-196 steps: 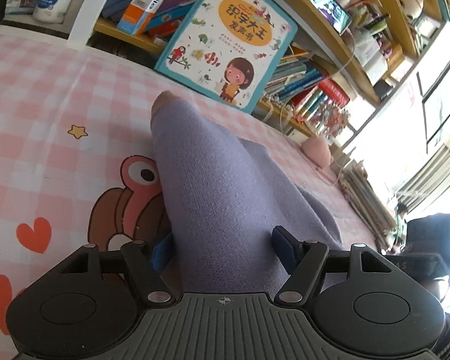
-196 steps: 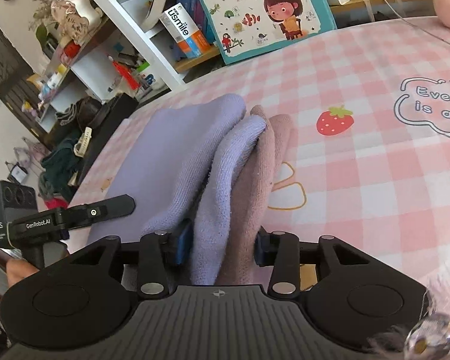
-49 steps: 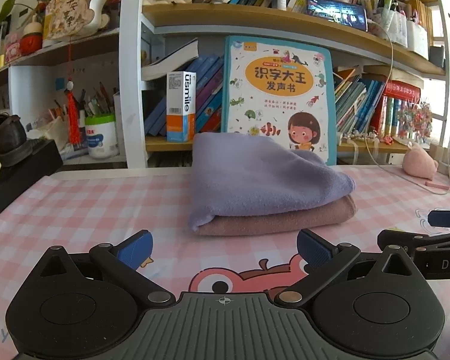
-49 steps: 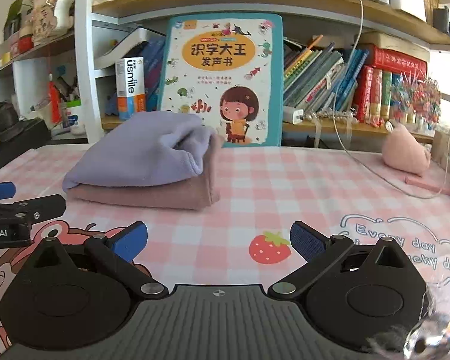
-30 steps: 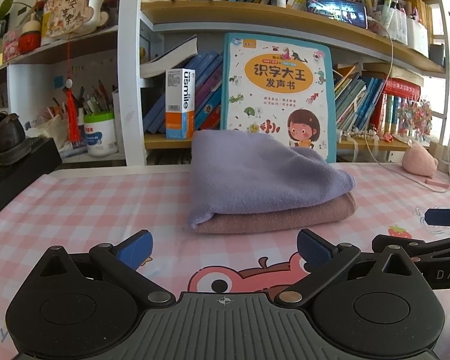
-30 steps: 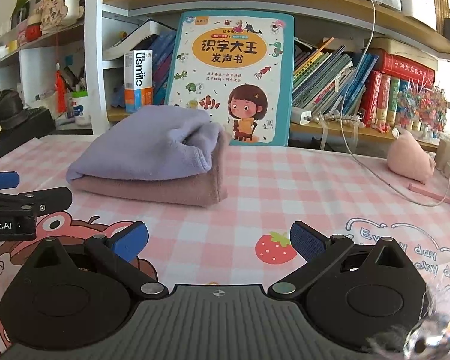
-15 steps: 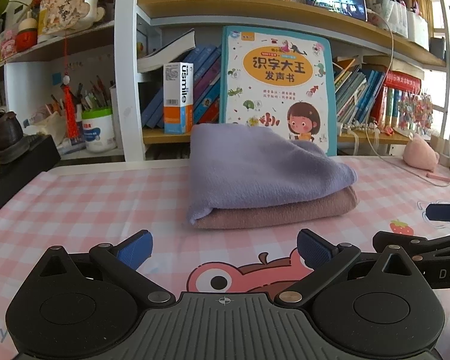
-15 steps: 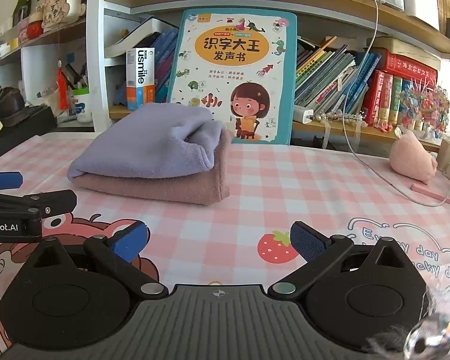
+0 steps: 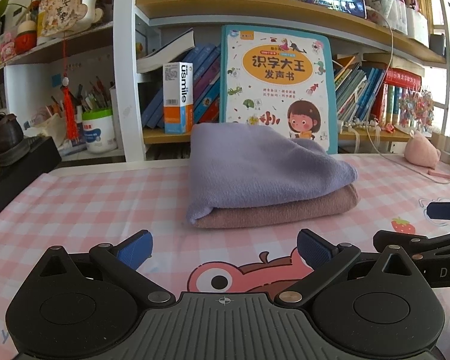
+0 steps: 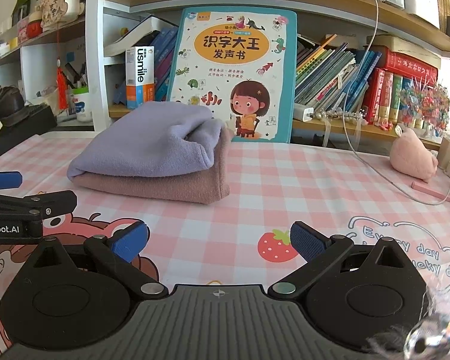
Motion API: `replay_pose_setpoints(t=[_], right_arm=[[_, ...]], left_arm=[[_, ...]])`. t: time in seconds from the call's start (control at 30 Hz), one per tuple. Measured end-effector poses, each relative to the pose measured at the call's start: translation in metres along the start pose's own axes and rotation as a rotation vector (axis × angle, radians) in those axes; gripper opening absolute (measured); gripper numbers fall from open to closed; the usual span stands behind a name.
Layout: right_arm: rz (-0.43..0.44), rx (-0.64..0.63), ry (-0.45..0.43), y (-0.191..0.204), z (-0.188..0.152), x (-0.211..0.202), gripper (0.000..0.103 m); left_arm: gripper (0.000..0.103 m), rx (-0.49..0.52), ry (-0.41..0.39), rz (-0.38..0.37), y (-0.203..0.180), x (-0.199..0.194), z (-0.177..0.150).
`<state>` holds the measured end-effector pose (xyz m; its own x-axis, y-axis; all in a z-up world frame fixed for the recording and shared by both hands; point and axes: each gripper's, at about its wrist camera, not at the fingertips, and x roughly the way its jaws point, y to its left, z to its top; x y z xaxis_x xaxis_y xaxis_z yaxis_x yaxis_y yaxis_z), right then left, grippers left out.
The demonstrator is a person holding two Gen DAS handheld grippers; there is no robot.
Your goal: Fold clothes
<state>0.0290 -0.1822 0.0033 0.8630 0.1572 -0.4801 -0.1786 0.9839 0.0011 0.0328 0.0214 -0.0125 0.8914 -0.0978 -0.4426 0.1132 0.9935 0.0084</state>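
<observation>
A folded lilac garment (image 9: 255, 165) (image 10: 153, 147) lies on top of a folded dusty-pink one (image 9: 285, 210) (image 10: 177, 187), stacked on the pink checked tablecloth (image 9: 105, 198) (image 10: 300, 186). My left gripper (image 9: 224, 249) is open, a short way in front of the stack, with nothing between its blue pads. My right gripper (image 10: 219, 241) is also open and empty, to the right front of the stack. Each gripper's fingers show at the edge of the other's view: the right one's fingers (image 9: 444, 211), the left one's fingers (image 10: 3, 180).
A big children's book (image 9: 276, 90) (image 10: 234, 75) leans on the bookshelf right behind the stack. A pink plush toy (image 10: 412, 157) and a white cable (image 10: 375, 162) lie at the right. A black box with a shoe (image 9: 6, 141) sits at the left edge.
Earlier both grippers were shut on the garments, handling them. In the last second both stand open and back from the stack, and have drifted slightly closer to it.
</observation>
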Motion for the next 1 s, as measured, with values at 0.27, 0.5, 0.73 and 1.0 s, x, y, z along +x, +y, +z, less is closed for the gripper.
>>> replay_pose_setpoints(t=[0.27, 0.5, 0.73, 1.0], right_arm=[[0.0, -0.005, 0.001, 0.0003, 0.0002, 0.0003, 0.102], [-0.001, -0.004, 0.003, 0.0008, -0.0005, 0.0008, 0.102], [0.002, -0.007, 0.009, 0.0008, -0.0005, 0.0019, 0.102], [0.002, -0.007, 0.011, 0.0012, -0.0002, 0.0023, 0.102]], left_arm=[[0.103, 0.001, 0.004, -0.001, -0.0007, 0.0006, 0.0005], [0.103, 0.002, 0.006, -0.003, -0.0018, 0.0007, 0.0008], [0.103, 0.007, 0.007, -0.008, -0.0027, 0.0004, 0.0006], [0.103, 0.013, -0.004, 0.001, -0.0042, -0.0015, 0.0007]])
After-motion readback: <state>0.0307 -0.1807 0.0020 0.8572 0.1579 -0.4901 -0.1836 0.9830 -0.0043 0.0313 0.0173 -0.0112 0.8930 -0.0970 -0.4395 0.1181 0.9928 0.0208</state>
